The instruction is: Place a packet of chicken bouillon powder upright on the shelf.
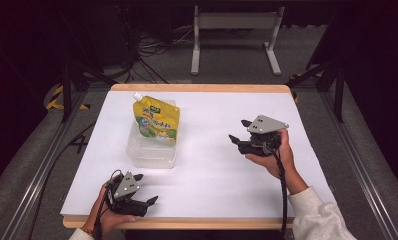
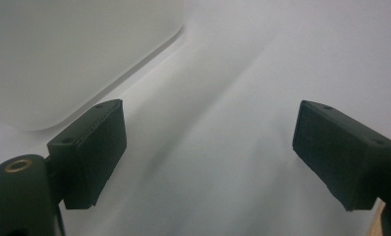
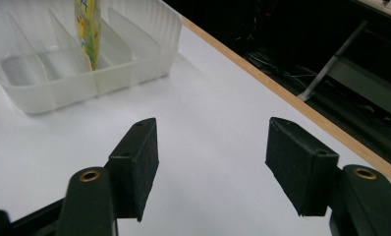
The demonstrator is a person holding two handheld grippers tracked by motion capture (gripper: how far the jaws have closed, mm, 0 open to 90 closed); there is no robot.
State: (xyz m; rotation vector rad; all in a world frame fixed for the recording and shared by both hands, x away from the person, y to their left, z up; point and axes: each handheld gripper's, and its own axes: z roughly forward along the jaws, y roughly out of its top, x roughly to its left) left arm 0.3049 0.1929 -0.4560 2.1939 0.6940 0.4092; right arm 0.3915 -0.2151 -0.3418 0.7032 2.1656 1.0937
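Note:
A yellow spouted drink pouch (image 1: 156, 120) stands upright in a clear plastic divided rack (image 1: 152, 152) on the white table, left of centre. In the right gripper view the pouch (image 3: 87, 30) sits between the rack's (image 3: 61, 83) dividers. My left gripper (image 1: 145, 189) is held at the table's front-left edge, open and empty, below the rack. In its own view the left gripper (image 2: 208, 152) has its jaws wide apart over bare white table, the rack's corner (image 2: 61, 73) at upper left. My right gripper (image 1: 238, 130) hovers right of centre, open and empty, pointing left; its jaws (image 3: 212, 162) stand apart.
The white sheet covers a wood-edged table (image 1: 197, 88). Beyond the far edge are a dark floor, cables and a metal stand (image 1: 234, 35). Aluminium rails (image 1: 47, 160) run along both sides.

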